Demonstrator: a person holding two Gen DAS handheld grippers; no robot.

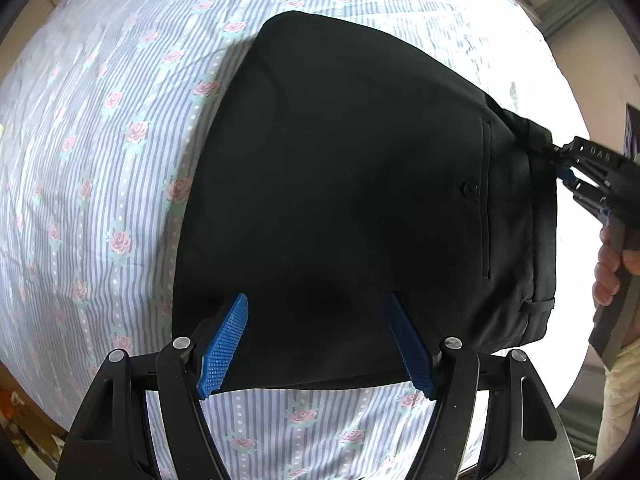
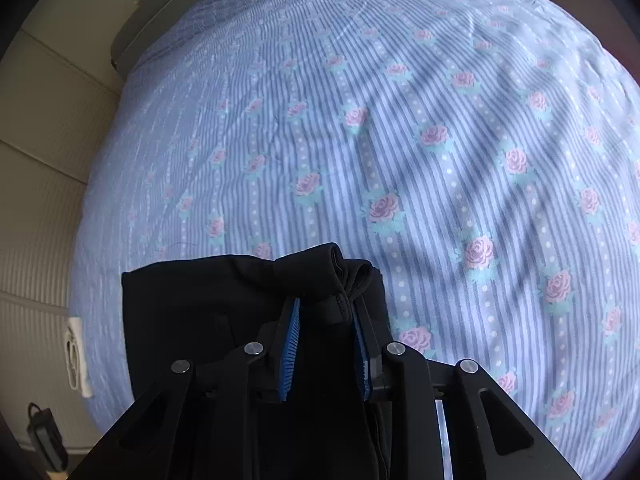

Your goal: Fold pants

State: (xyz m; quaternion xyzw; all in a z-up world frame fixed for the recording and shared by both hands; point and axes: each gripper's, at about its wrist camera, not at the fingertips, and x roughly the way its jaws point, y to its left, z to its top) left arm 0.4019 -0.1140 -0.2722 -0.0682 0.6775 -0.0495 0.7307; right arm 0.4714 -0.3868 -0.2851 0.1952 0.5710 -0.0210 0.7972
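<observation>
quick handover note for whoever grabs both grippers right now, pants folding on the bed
Left gripper: open, pointing down over the near edge of the black pants, holding nothing.
Right gripper: pinching a bunched waistband corner of the pants.
Pants lie folded into a flat stack on the floral bedsheet, back pocket button facing up.
Done: at least one fold.
Left: probably bring the gripped end over for the next fold, then smooth.

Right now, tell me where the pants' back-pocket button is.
Left wrist view: the button sits right of centre on the black pants, beside the waistband the right gripper pinches.
</observation>
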